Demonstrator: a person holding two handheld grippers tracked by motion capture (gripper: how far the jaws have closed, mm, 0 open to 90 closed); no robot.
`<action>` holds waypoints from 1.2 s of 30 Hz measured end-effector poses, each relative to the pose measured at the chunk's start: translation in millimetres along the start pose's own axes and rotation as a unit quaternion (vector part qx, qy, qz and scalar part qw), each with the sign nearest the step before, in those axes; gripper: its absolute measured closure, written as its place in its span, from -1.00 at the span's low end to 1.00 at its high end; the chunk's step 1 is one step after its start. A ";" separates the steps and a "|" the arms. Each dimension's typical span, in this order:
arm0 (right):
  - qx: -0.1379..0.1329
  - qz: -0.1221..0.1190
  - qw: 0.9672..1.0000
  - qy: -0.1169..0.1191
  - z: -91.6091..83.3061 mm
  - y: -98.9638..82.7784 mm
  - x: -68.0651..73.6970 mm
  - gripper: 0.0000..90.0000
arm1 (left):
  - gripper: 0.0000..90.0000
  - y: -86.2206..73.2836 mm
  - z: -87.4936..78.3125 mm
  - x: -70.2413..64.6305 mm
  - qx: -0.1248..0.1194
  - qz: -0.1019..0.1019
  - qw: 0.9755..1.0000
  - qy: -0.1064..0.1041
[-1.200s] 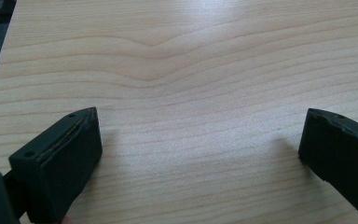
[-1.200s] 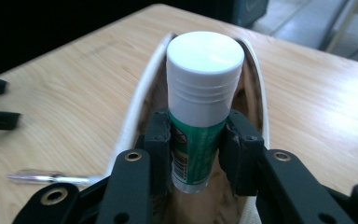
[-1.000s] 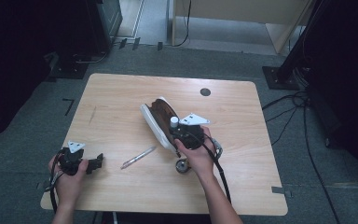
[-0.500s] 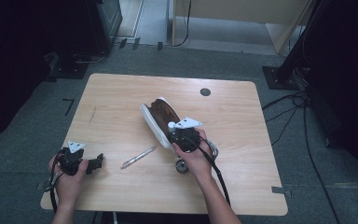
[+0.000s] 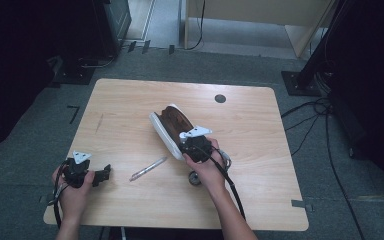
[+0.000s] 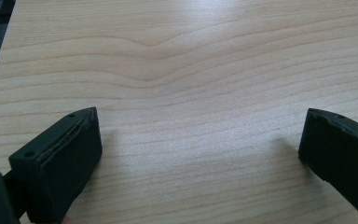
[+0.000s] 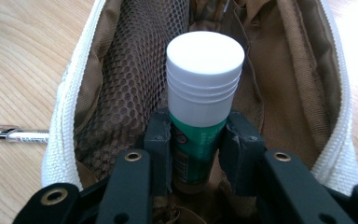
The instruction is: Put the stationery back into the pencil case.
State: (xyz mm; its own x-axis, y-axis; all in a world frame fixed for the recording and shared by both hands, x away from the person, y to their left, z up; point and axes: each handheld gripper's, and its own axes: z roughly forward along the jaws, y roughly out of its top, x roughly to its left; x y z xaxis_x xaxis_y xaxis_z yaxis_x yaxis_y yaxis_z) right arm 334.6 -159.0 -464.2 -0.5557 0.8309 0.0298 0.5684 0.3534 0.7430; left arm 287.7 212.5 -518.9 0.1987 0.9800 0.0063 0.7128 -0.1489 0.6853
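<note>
A glue stick point(image 7: 200, 102) is clamped by the right gripper point(image 7: 198, 140), now inside the pencil case point(image 7: 65, 140); a pen point(image 5: 148, 168) lies beside; the left gripper point(image 6: 200, 149) is held agape.

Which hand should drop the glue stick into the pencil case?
Right. The right gripper already clamps the glue stick over the open pencil case. The left gripper is open above bare table.

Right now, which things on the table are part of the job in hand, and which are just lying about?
In the job:
- glue stick, clamped in the right hand-held gripper
- open pencil case, which the stick points into

Lying about:
- pen
- small round thing by the right hand
- left hand-held gripper, open over bare table
</note>
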 end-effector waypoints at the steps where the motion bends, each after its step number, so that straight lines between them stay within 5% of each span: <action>1: 0.001 0.001 1.000 -0.001 0.0 0.1 0.5 0.47 | -1.00 0.0 0.0 0.1 0.000 0.000 1.000 0.000; 15: 0.029 0.015 0.999 -0.008 5.6 1.4 1.9 0.47 | -1.00 0.0 0.0 0.0 0.000 0.000 1.000 0.000; 29: 0.039 0.002 0.999 -0.036 17.8 10.5 8.6 0.47 | -1.00 0.0 0.0 0.0 0.000 0.000 1.000 0.000; 36: 0.049 0.000 0.998 -0.026 24.8 17.7 8.3 0.44 | -1.00 0.0 0.0 0.0 0.000 0.000 1.000 0.000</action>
State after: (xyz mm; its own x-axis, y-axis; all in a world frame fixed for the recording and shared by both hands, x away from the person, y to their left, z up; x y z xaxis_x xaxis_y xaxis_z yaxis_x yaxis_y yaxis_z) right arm 355.2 -135.2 -467.3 -0.5255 0.8507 -0.0074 0.6263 0.3927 0.6734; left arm 287.7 212.5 -518.8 0.1988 0.9800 0.0065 0.7130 -0.1492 0.6851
